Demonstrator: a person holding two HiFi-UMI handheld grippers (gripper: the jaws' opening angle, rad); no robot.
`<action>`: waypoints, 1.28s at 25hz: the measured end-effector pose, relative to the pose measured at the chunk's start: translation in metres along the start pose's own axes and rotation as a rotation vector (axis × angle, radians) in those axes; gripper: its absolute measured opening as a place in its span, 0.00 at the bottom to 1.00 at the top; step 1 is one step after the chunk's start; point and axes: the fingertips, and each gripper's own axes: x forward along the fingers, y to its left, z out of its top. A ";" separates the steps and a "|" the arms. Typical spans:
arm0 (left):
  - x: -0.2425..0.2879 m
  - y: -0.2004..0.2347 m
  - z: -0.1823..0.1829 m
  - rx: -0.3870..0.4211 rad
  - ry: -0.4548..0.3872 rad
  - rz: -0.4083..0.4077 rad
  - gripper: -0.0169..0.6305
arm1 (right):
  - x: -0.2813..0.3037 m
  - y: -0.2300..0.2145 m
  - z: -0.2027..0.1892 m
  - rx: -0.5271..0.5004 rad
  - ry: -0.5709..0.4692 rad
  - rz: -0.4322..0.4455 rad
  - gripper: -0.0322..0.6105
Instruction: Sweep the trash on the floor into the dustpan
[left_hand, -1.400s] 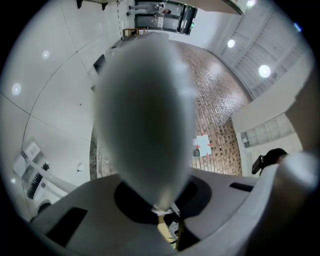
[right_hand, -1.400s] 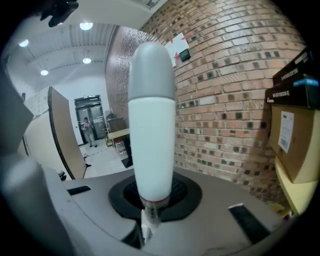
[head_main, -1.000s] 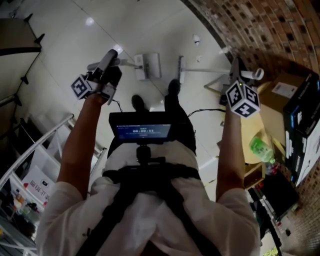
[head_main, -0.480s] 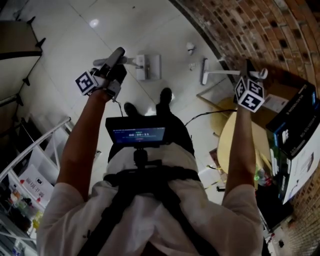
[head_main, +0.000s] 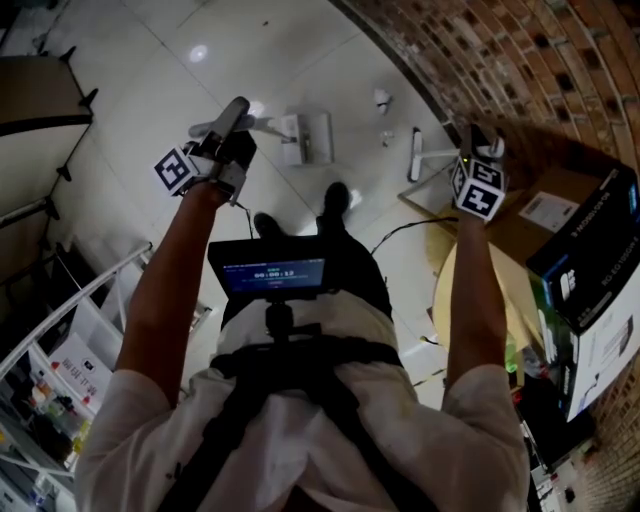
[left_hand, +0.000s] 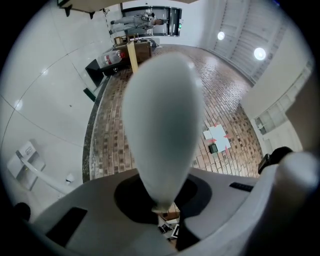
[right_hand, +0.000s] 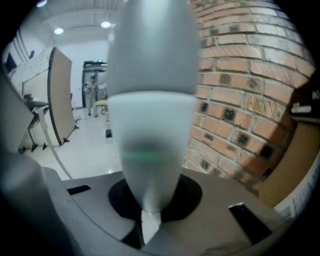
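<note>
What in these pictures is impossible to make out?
- Head view: the trash is too small to identify.
- Head view: the dustpan is too small to show its contents.
- Left gripper view: blurred dustpan handle blocks the middle.
- Right gripper view: blurred broom handle blocks the middle.

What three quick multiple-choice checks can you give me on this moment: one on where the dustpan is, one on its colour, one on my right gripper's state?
1. In the head view, where does the dustpan lie relative to the broom head?
A) to its left
B) to its right
C) on top of it

2. What colour is the dustpan?
A) red
B) white
C) black

3. The right gripper is:
A) open and empty
B) shut on a bottle
C) shut on the broom handle

Answers:
1 A, it sits left of the broom head, apart from it.
2 B, its body shows plain white.
3 C, the right gripper view shows the jaws closed around the pale handle.
</note>
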 end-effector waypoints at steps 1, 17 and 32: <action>0.000 0.001 0.001 -0.003 -0.008 0.000 0.06 | 0.000 -0.005 -0.003 0.068 -0.003 -0.011 0.08; -0.019 0.029 0.013 -0.092 0.030 -0.022 0.06 | -0.006 0.000 -0.013 0.406 -0.030 -0.173 0.10; -0.035 0.043 0.027 -0.151 0.065 -0.039 0.06 | -0.006 0.193 0.047 0.362 -0.063 0.155 0.11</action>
